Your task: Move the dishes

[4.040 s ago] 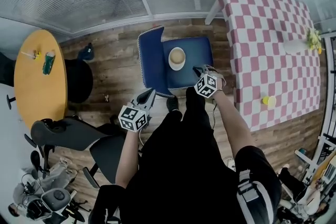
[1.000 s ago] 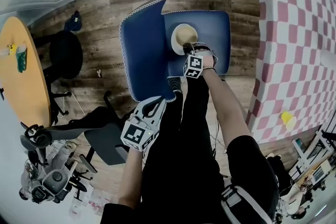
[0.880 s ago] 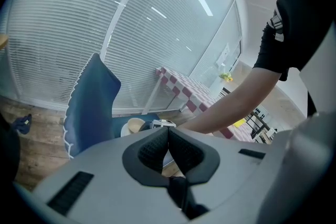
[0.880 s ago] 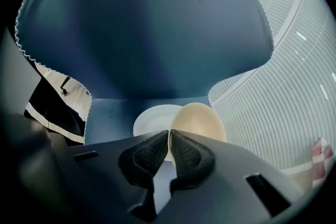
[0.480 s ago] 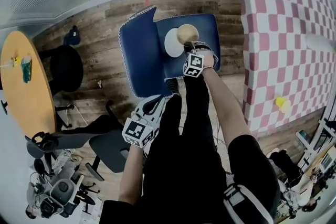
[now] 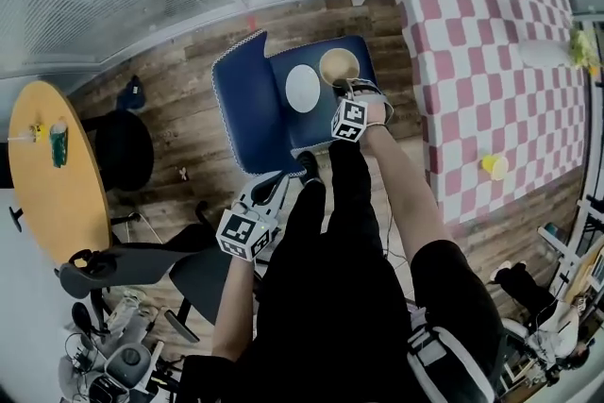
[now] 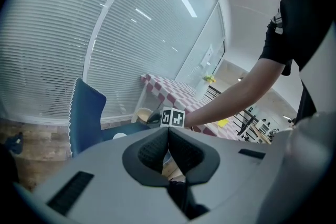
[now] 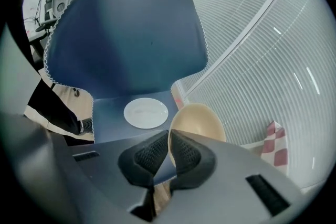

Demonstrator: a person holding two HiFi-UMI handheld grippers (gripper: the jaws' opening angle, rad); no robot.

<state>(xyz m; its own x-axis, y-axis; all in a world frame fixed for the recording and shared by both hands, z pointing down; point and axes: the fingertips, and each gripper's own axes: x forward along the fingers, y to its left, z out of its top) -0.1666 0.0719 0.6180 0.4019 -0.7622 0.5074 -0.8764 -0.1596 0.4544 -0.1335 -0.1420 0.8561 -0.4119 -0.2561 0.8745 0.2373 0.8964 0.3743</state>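
A beige bowl [image 6: 339, 66] hangs tilted over the right side of the blue chair's seat [image 6: 326, 123], with my right gripper [image 6: 341, 92] shut on its near rim. In the right gripper view the bowl [image 8: 202, 119] stands on edge between the pads of that gripper [image 8: 169, 147]. A white plate [image 6: 303, 88] lies flat on the seat to the bowl's left, and shows as the plate [image 8: 146, 112] just beyond the jaws. My left gripper [image 6: 268, 191] hangs low beside the person's leg, shut and holding nothing [image 7: 168, 140].
A table with a red and white checked cloth [image 6: 491, 42] stands right of the chair, carrying a white vase [image 6: 543, 52] and a small yellow object [image 6: 492, 167]. A round yellow table [image 6: 57, 193], a black stool [image 6: 123, 151] and an office chair [image 6: 142, 264] stand at the left.
The right gripper reached the bowl on the plate, closed on its rim, lifted it off and carried it right. The plate stays on the seat. The left gripper barely moved.
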